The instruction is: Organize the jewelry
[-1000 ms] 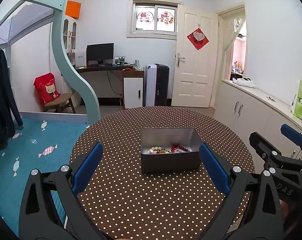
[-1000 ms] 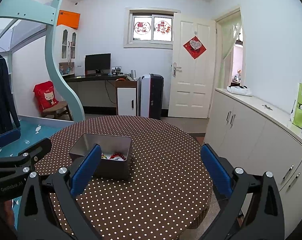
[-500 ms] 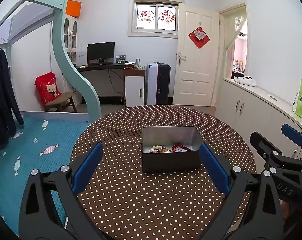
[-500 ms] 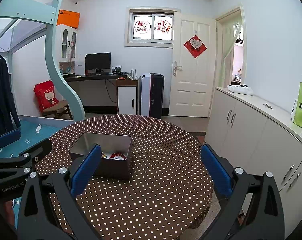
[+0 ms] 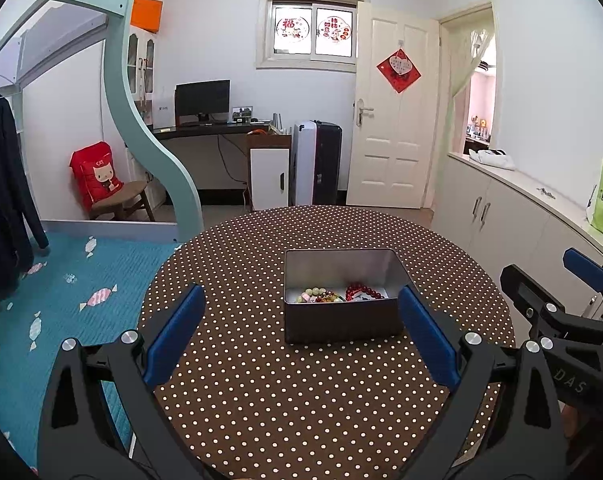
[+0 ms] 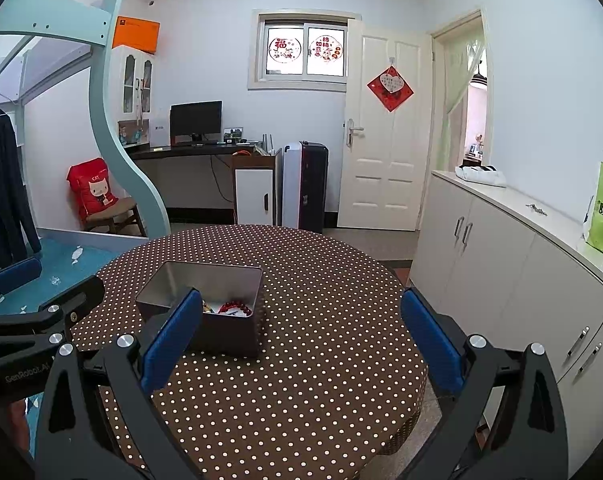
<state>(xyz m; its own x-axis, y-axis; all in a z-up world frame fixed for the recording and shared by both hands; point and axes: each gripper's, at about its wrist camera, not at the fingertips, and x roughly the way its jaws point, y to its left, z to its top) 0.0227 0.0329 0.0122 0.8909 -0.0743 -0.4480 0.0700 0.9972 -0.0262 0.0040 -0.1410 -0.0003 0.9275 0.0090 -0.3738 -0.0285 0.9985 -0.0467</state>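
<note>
A grey metal tin (image 5: 341, 320) stands open on the round polka-dot table (image 5: 261, 380). Inside it lie a red bead bracelet (image 5: 363, 291) and pale green and amber beads (image 5: 315, 295). My left gripper (image 5: 301, 332) is open and empty, held above the table just in front of the tin. My right gripper (image 6: 301, 332) is open and empty, to the right of the tin (image 6: 205, 312), where the red bracelet (image 6: 233, 306) shows. Each gripper also appears at the edge of the other's view.
White cabinets (image 6: 501, 264) run along the right wall, close to the table edge. A bed with a teal cover (image 5: 61, 280) lies to the left. A desk, a suitcase and a closed door stand at the far wall.
Both grippers have shifted very slightly; the tin and beads have not moved. Both grippers stay open.
</note>
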